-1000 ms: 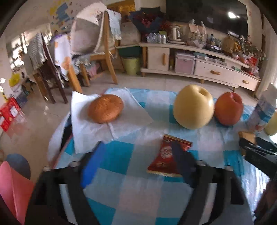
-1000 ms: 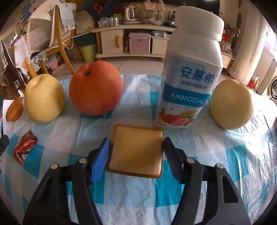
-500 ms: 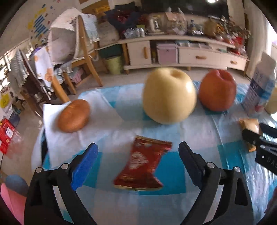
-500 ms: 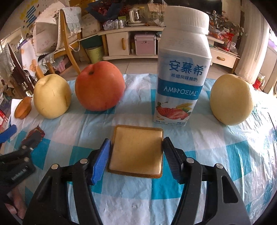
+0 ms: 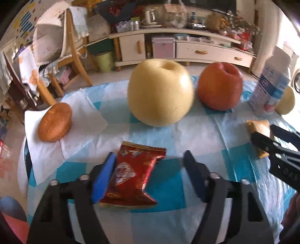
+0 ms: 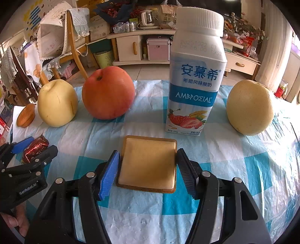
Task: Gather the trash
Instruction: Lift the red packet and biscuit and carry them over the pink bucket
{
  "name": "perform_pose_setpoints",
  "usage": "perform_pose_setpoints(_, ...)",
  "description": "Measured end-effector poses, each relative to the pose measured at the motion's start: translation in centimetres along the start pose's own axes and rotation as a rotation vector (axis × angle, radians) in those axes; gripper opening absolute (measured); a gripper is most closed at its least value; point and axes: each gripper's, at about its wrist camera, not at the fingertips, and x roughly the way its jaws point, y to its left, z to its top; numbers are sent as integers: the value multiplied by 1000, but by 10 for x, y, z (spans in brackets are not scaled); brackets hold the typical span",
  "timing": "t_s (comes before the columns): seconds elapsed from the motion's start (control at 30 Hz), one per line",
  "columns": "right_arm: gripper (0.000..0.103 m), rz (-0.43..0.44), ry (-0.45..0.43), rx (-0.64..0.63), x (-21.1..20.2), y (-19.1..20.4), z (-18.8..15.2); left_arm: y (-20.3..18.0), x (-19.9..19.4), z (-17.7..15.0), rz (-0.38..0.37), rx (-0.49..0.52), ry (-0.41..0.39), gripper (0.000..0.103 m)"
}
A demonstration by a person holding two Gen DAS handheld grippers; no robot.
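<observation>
Left gripper point(image 5: 150, 178) open, straddling red wrapper point(image 5: 131, 180) (blue pad touching its 9 o'clock edge). Right gripper point(image 6: 148, 169) open around tan packet point(image 6: 148, 165), yogurt bottle point(image 6: 195, 78) at 12 o'clock. Step: pre-grasp; next, close both.

**The room behind the table**

We see a long cream cabinet point(image 6: 131, 47) against the far wall. It has wooden handles on its door and drawers. On top of the cabinet stand a kettle point(image 6: 147, 17), small cans and paper bags. A pink box point(image 6: 158, 49) sits in a gap in the cabinet. Left of the cabinet is a green bin point(image 6: 102, 59). Further left stands a wooden chair point(image 6: 75, 48) with cloths hung over it. The floor point(image 6: 142, 70) is pale tile. Bright light comes in on the right of the cabinet.
</observation>
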Motion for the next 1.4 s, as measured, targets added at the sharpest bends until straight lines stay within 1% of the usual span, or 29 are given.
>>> perform_pose_setpoints(0.07,63,2,-1,1,0,0,0,-4,-2,-1,-13,17,-6,51)
perform_pose_setpoints(0.1,63,3,-3,2,0,0,0,-6,-3,-2,-5,20,-9,51)
perform_pose_setpoints(0.23,63,7,-7,-3,-2,-1,-3,-5,-4,-6,-8,11,-17,49)
perform_pose_setpoints(0.27,63,11,-8,-1,-3,-2,-3,-4,-5,-7,-5,10,-17,42)
perform_pose_setpoints(0.3,63,13,-9,1,-3,-3,-4,-3,-6,-8,-3,9,-18,39)
perform_pose_setpoints(0.47,63,20,-15,1,-6,-5,-6,-1,-9,-12,14,10,-13,39)
perform_pose_setpoints(0.67,63,26,-24,5,-14,-10,-8,7,-16,-15,17,-15,-20,39)
perform_pose_setpoints(0.77,63,35,-46,6,-25,-10,-8,11,-26,-16,16,-25,-36,39)
perform_pose_setpoints(0.87,63,63,-80,1,-45,-7,-9,17,-43,-17,14,-40,-57,39)
perform_pose_setpoints(0.97,63,97,-118,-4,-67,-3,-10,27,-69,-17,19,-55,-92,39)
perform_pose_setpoints(1.07,63,140,-172,-37,-105,11,-14,47,-106,-20,32,-75,-141,39)
perform_pose_setpoints(1.13,63,171,-198,-62,-126,23,-15,66,-136,-25,55,-95,-172,39)
perform_pose_setpoints(1.27,63,257,-255,-137,-174,67,-19,114,-193,-49,121,-137,-217,39)
perform_pose_setpoints(1.33,63,318,-284,-198,-201,103,-21,145,-222,-68,175,-161,-232,39)
perform_pose_setpoints(1.37,63,335,-289,-218,-208,116,-22,162,-238,-83,206,-179,-239,39)
perform_pose_setpoints(1.4,63,369,-294,-253,-219,137,-24,176,-247,-92,222,-193,-241,39)
